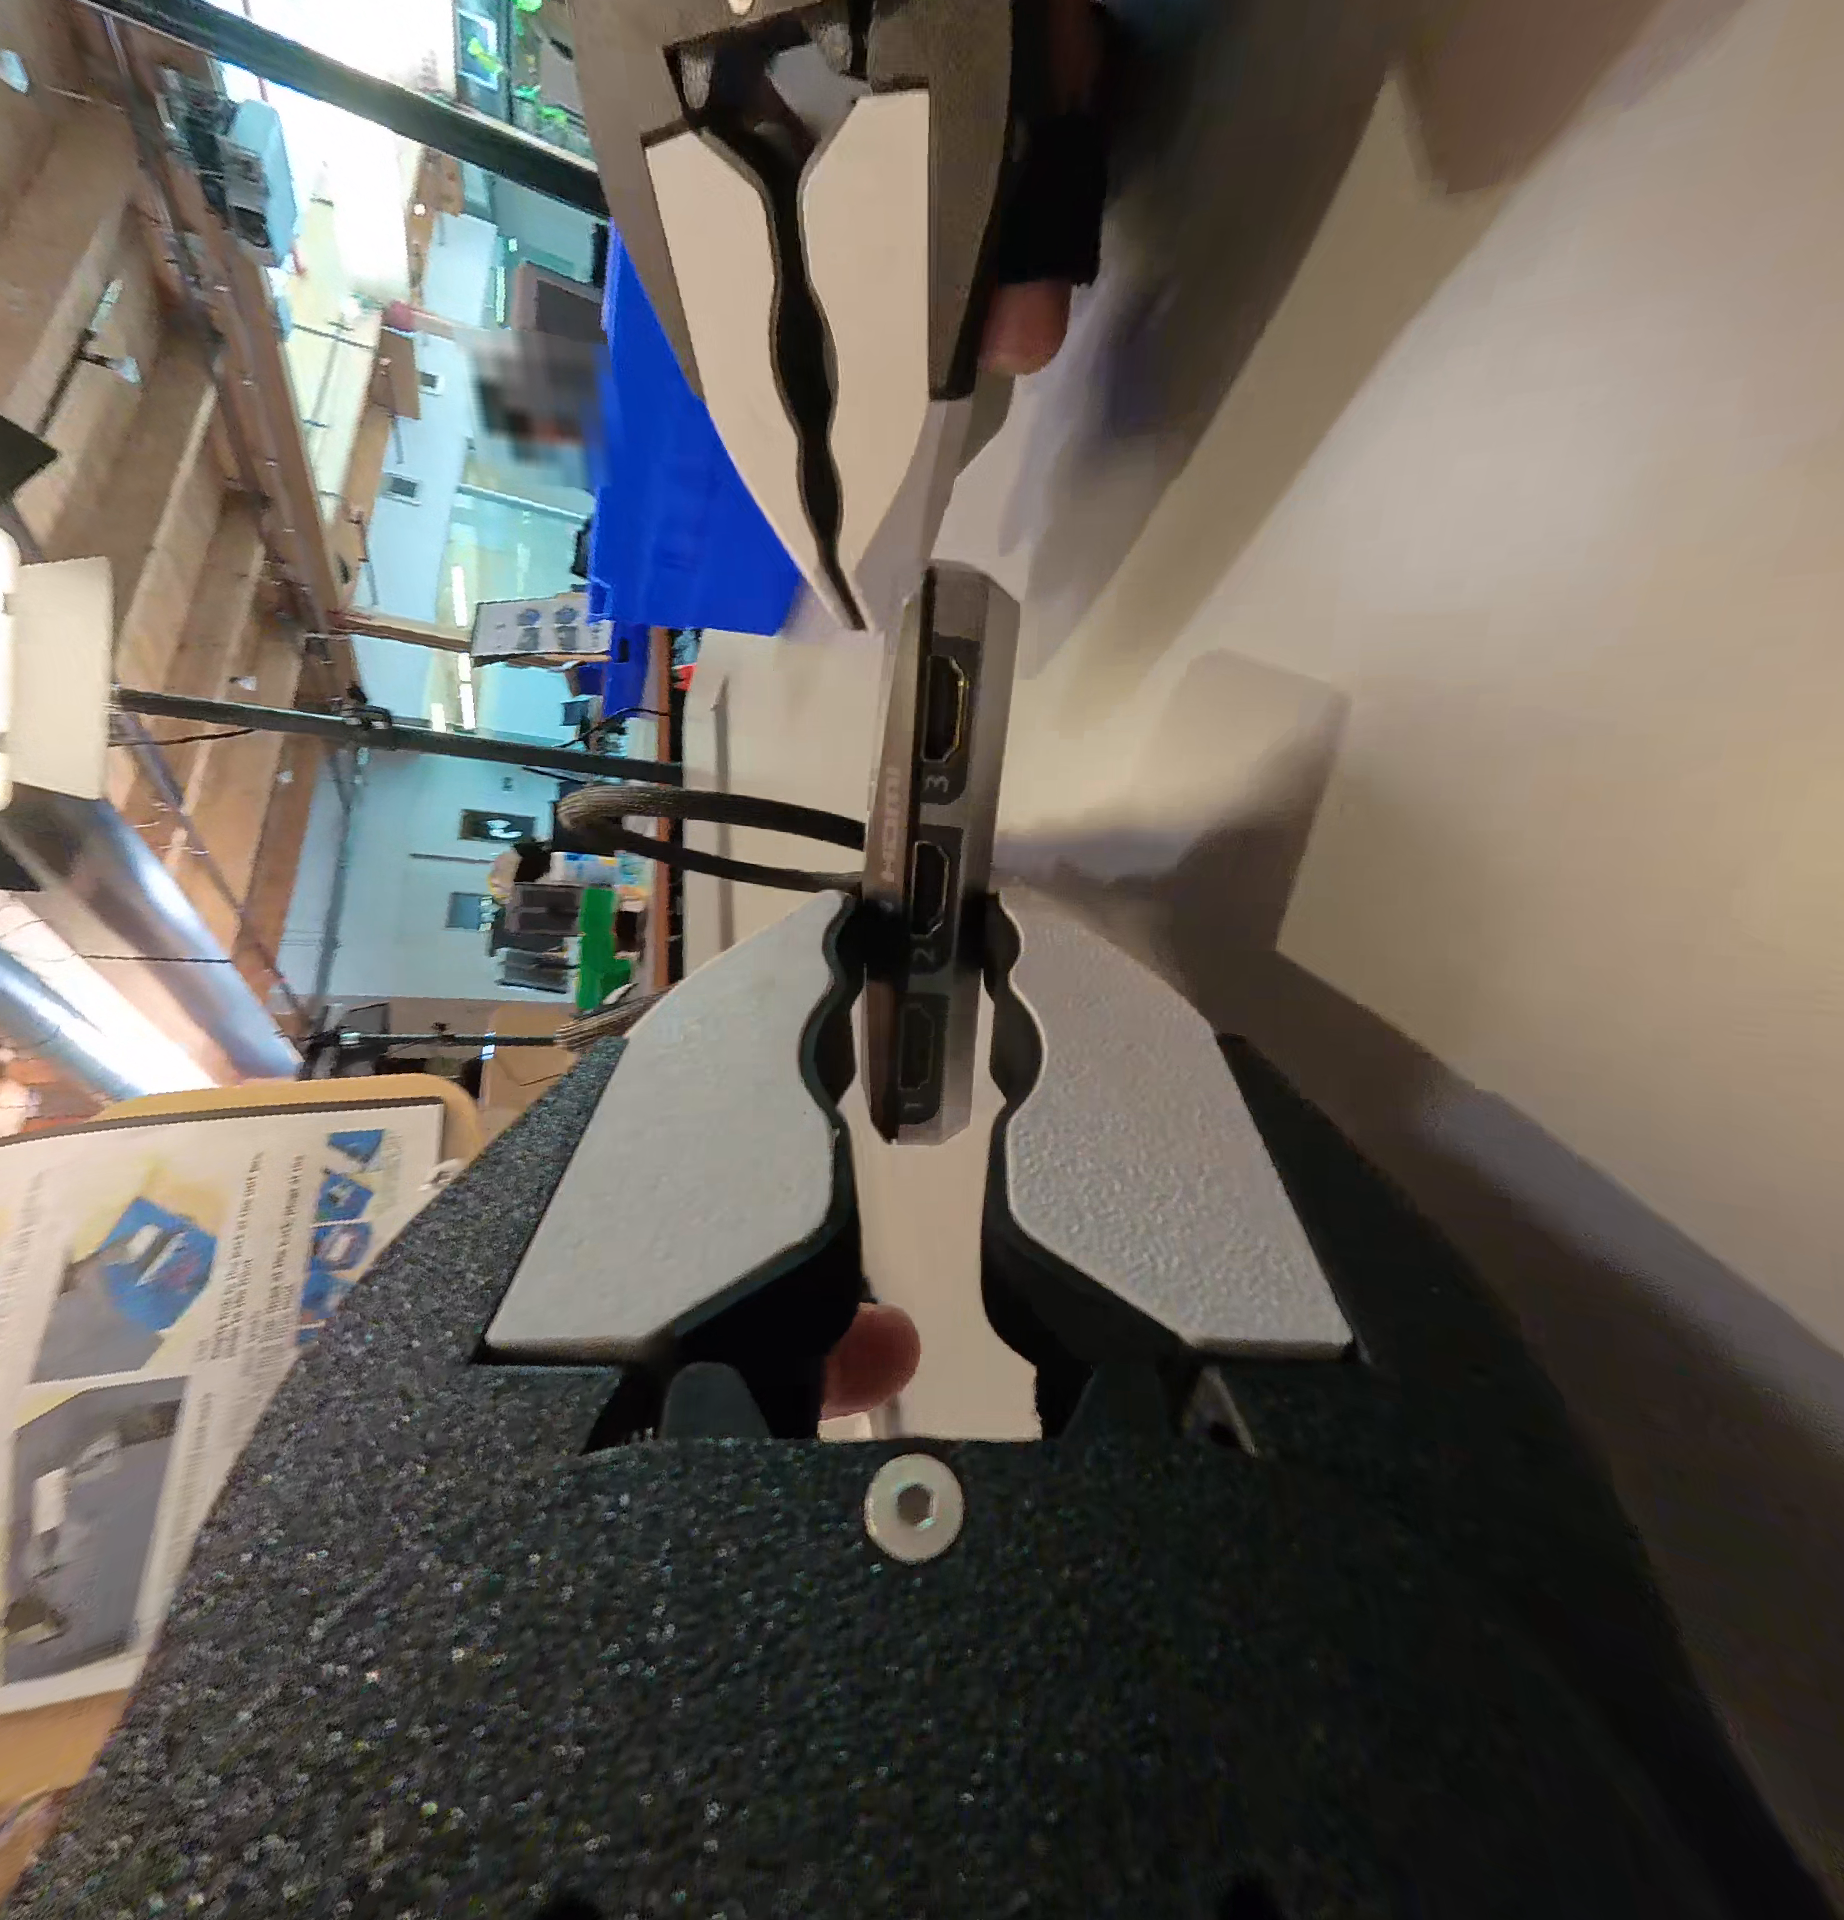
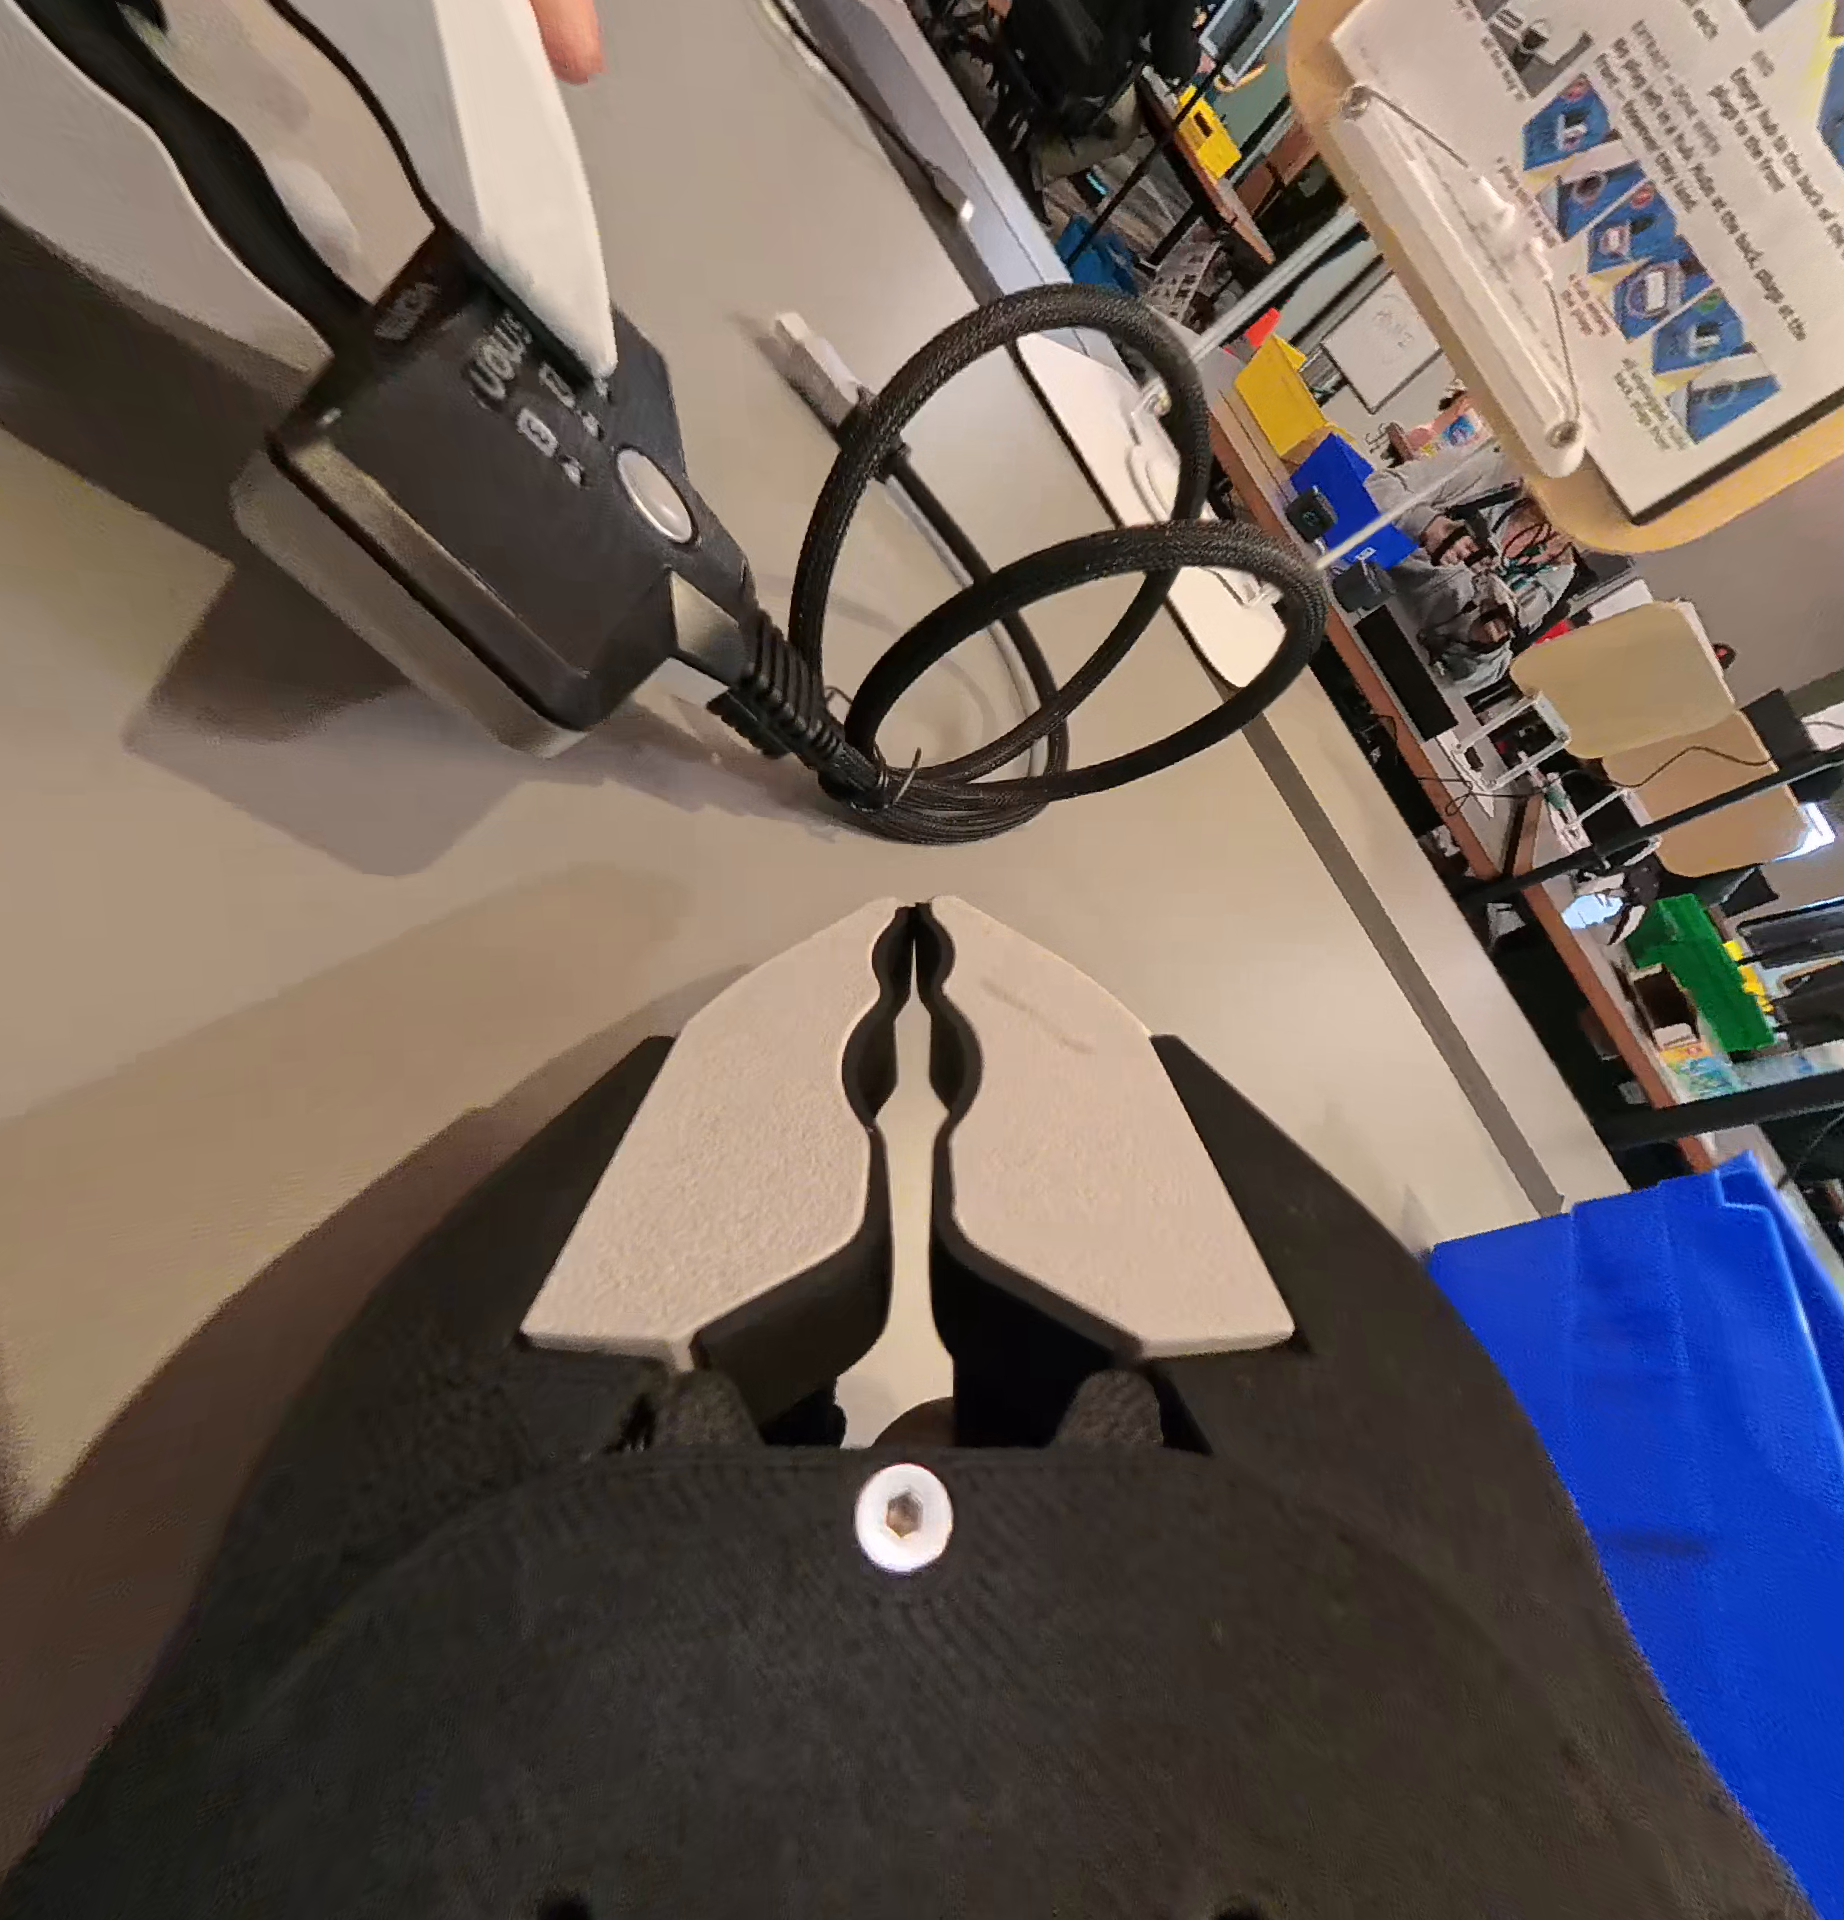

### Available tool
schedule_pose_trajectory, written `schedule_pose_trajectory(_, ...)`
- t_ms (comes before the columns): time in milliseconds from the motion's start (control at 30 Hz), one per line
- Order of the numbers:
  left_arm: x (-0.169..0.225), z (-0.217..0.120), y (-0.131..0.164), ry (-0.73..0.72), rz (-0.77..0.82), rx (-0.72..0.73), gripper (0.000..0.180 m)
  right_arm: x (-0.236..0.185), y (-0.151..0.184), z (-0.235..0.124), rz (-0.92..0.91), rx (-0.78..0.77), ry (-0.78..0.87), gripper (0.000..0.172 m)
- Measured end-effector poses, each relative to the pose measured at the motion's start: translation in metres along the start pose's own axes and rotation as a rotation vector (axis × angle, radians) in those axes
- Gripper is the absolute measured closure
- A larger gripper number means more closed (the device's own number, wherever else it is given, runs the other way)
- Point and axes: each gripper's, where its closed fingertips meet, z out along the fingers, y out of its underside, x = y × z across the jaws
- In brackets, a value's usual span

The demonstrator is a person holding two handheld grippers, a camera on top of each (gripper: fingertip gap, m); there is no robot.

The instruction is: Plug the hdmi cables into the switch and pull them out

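My left tool (image 1: 923,914) clamps a flat dark grey switch box (image 1: 933,831) by its two broad faces, the black pads pressing on both sides. The box stands on edge over the pale bench (image 1: 1520,727), its narrow side with three ports facing me, and it reaches well past the fingertips. A black braided cable (image 2: 1001,582) leaves the box's far end and curls into loose loops resting on the bench, tied at one point with a thin wire.

My right tool (image 2: 916,914) is closed, its pale fingertips meeting on nothing. It hovers over bare bench, near the cable loops but apart from them. From the left wrist view its tip sits just beside the box's upper end; whether they touch, I cannot tell.

A blue bin (image 2: 1676,1455) stands close at the right tool's side. The bench edge (image 2: 1417,935) runs beyond the loops, with open surface between. A printed sheet on a stand (image 2: 1624,260) rises past that edge.
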Motion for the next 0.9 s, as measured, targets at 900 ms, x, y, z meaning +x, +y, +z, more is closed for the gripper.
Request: schedule_pose_trajectory(900, -0.089, -0.31, 0.154, -0.143, -0.624, -0.713, 0.137, -0.013, 0.013, 0.01, -0.153, -0.114, 0.018, 0.172)
